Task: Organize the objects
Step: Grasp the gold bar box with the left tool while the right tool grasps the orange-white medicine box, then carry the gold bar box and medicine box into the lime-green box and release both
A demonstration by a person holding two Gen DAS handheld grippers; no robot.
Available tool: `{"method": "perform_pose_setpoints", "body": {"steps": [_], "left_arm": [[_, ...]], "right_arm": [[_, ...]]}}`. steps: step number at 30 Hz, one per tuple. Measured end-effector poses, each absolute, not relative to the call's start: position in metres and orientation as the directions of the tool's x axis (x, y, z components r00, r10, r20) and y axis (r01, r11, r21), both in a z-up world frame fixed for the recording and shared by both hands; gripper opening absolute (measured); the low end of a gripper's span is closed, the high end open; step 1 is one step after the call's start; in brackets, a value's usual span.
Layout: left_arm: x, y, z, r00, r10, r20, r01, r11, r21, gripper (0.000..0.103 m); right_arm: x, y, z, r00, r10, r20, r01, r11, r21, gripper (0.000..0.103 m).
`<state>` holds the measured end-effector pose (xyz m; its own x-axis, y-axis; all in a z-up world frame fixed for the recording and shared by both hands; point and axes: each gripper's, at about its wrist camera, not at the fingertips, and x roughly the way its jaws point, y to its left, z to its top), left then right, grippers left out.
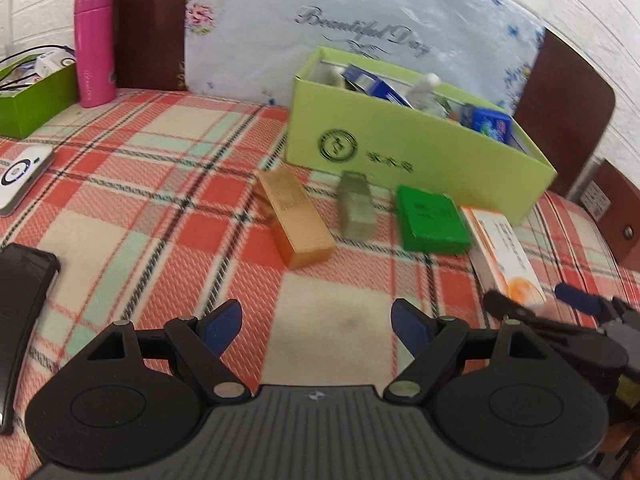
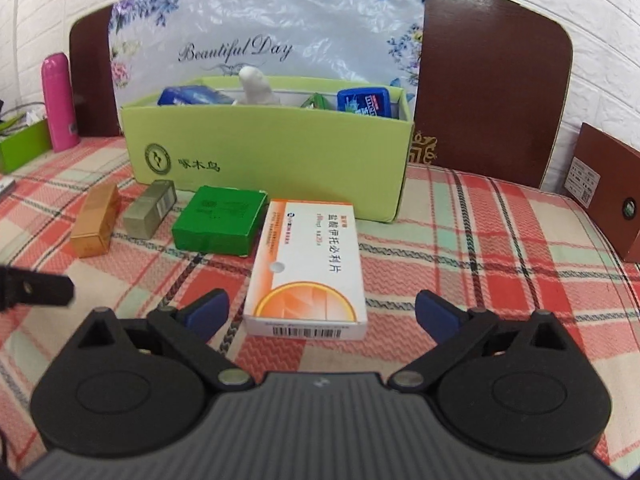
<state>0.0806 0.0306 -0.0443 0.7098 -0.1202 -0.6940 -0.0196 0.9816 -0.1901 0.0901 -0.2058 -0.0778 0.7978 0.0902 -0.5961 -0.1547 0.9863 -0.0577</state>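
Left wrist view: left gripper [image 1: 317, 322] hovered over plaid cloth [image 1: 160, 208], fingers spread wide, nothing between them. Four loose items lined up ahead, just in front of light green box [image 1: 400, 148]: gold box [image 1: 296, 218], grey box [image 1: 356, 208], green box [image 1: 432, 218], white-orange medicine box [image 1: 504, 252]. Right gripper [image 1: 560, 304] seen at right edge beside medicine box, blurred. Pink bottle [image 1: 94, 44] stood far left, well apart. Right wrist view: right gripper [image 2: 322, 312] wide open, medicine box [image 2: 308, 268] lying flat between blue pads [image 2: 208, 312], not yet touched. Judged as approach step before first pick; next move likely calls for lowering and closing across box's narrow sides, then lifting into light green box [image 2: 268, 160], already part-filled. Medicine box thin cardboard, glossy, flat rectangle, likely crushable if squeezed hard. Gold box [image 2: 96, 220] and grey box [image 2: 150, 208] slim, shiny. Green box [image 2: 220, 220] squarish, matte. Cloth woven, textured, soft-looking.
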Motion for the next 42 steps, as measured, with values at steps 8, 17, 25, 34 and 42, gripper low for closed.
{"method": "perform_pose_setpoints", "body": {"steps": [8, 17, 25, 34, 42], "left_arm": [[0.138, 0.047, -0.048, 0.71, -0.094, -0.698, -0.103, 0.967, -0.235, 0.085], [0.151, 0.053, -0.059, 0.697, -0.166, -0.697, -0.046, 0.961, -0.274, 0.046], [0.123, 0.049, -0.058, 0.681, -0.23, -0.695, 0.051, 0.962, -0.268, 0.038], [0.086, 0.034, -0.053, 0.668, -0.217, -0.712, 0.104, 0.974, -0.2, 0.055], [0.093, 0.026, -0.056, 0.655, -0.233, -0.718, 0.138, 0.972, -0.189, 0.049]], "right_arm": [[0.074, -0.215, -0.081, 0.767, 0.115, -0.631, -0.147, 0.989, 0.001, 0.066], [0.023, -0.212, -0.077, 0.73, 0.179, -0.66, -0.21, 0.977, 0.034, 0.068], [0.037, -0.213, -0.07, 0.735, 0.177, -0.655, -0.205, 0.978, 0.034, 0.071], [0.035, -0.211, -0.072, 0.73, 0.188, -0.657, -0.235, 0.972, 0.017, 0.067], [0.043, -0.203, -0.076, 0.715, 0.177, -0.676, -0.251, 0.968, -0.012, 0.068]]}}
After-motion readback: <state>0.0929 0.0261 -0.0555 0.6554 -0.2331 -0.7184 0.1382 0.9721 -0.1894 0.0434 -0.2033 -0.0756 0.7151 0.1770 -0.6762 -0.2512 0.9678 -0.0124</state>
